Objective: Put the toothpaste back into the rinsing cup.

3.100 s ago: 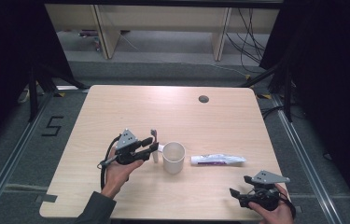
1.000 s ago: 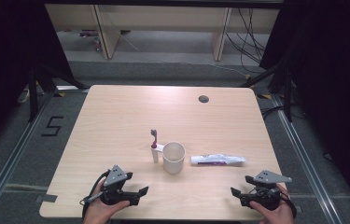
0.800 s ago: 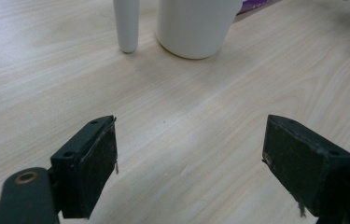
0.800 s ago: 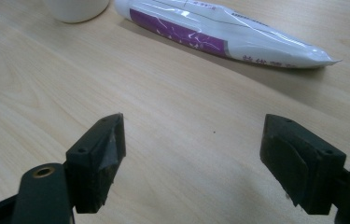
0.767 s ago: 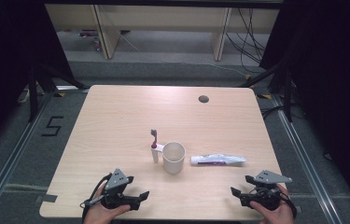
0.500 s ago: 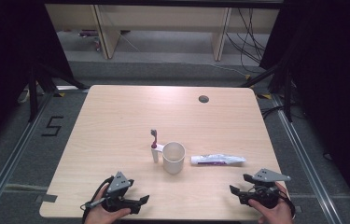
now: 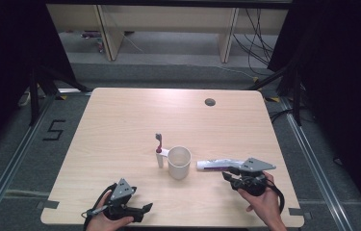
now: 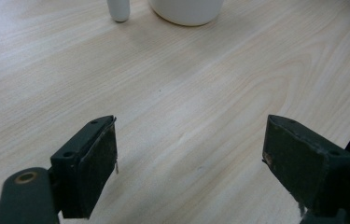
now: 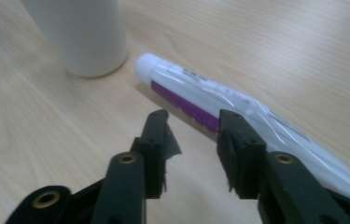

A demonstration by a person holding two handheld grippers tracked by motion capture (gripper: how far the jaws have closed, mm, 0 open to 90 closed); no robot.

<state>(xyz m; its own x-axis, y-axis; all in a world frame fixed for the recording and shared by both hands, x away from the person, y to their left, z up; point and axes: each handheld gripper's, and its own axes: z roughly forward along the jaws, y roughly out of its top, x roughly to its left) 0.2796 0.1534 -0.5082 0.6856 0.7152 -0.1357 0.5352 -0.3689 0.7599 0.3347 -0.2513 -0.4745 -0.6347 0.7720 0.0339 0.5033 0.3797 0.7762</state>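
1. Surface was pale wood-grain laminate w/ rounded corners, matte.
2. Toothpaste tube: soft glossy white plastic, purple stripe, round white cap; it lay flat just right of the mug, near the surface's front edge.
3. Tube's long axis ran left-right across the surface, cap end pointing at the mug, apart from it.
4. Mug was a smooth white cylinder; a toothbrush stood upright beside it.
5. Right gripper: fingers had just been closing, narrow gap, nothing between them; one tip sat in front of the tube, contact unclear.
6. Left gripper: fingers spread wide, released, over bare wood.
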